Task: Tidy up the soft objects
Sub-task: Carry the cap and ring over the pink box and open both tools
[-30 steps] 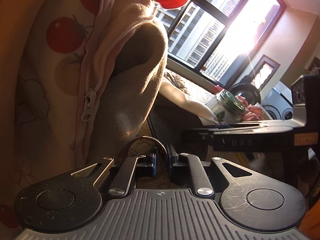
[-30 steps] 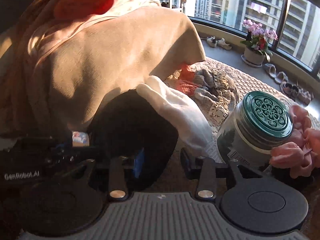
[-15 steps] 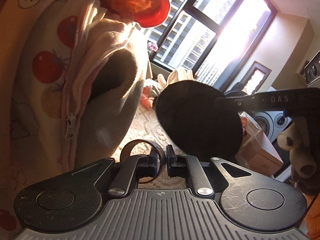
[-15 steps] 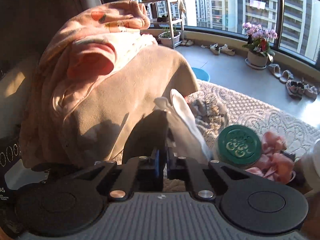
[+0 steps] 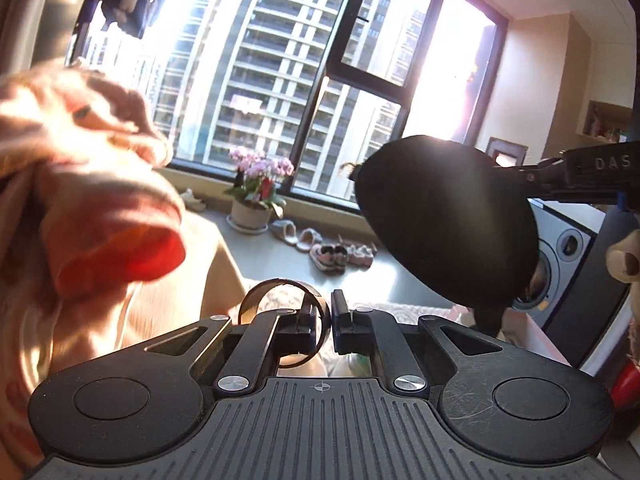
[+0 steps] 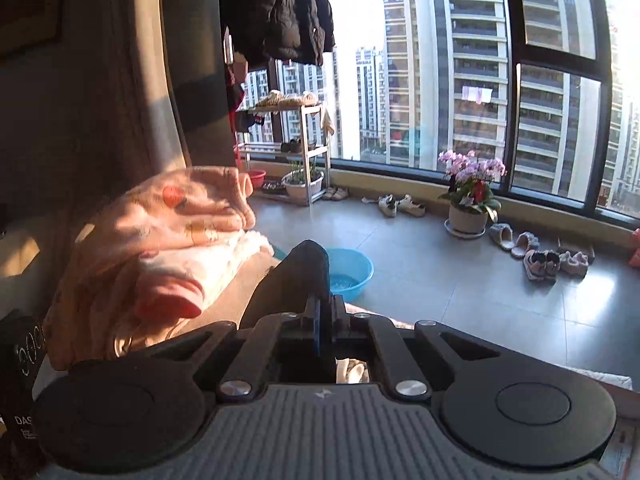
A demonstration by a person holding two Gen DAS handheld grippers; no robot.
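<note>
My right gripper [image 6: 324, 308] is shut on a black rounded soft piece [image 6: 296, 280] and holds it up in the air. In the left wrist view the same black piece [image 5: 444, 220] hangs at the right from the right gripper [image 5: 560, 180]. My left gripper [image 5: 330, 312] has its jaws closing on a thin black band loop [image 5: 276, 292], which is pinched between the pads and curls around the left finger. A heap of pink and cream clothes [image 6: 180, 216] with a tomato print lies at the left; in the left wrist view this heap [image 5: 100, 184] is blurred.
A potted pink orchid [image 6: 468, 200], slippers and shoes [image 6: 540, 256] stand along the window sill floor. A blue basin [image 6: 352, 272] sits on the tiles behind the black piece. A washing machine [image 5: 560, 264] is at the right, a shoe rack [image 6: 292, 148] and a hanging dark jacket [image 6: 280, 12] at the back.
Both grippers have risen and tilted up toward the window. The right gripper shut on the black piece and lifted it off the rug; the green-lidded jar and rug have dropped out of view.
</note>
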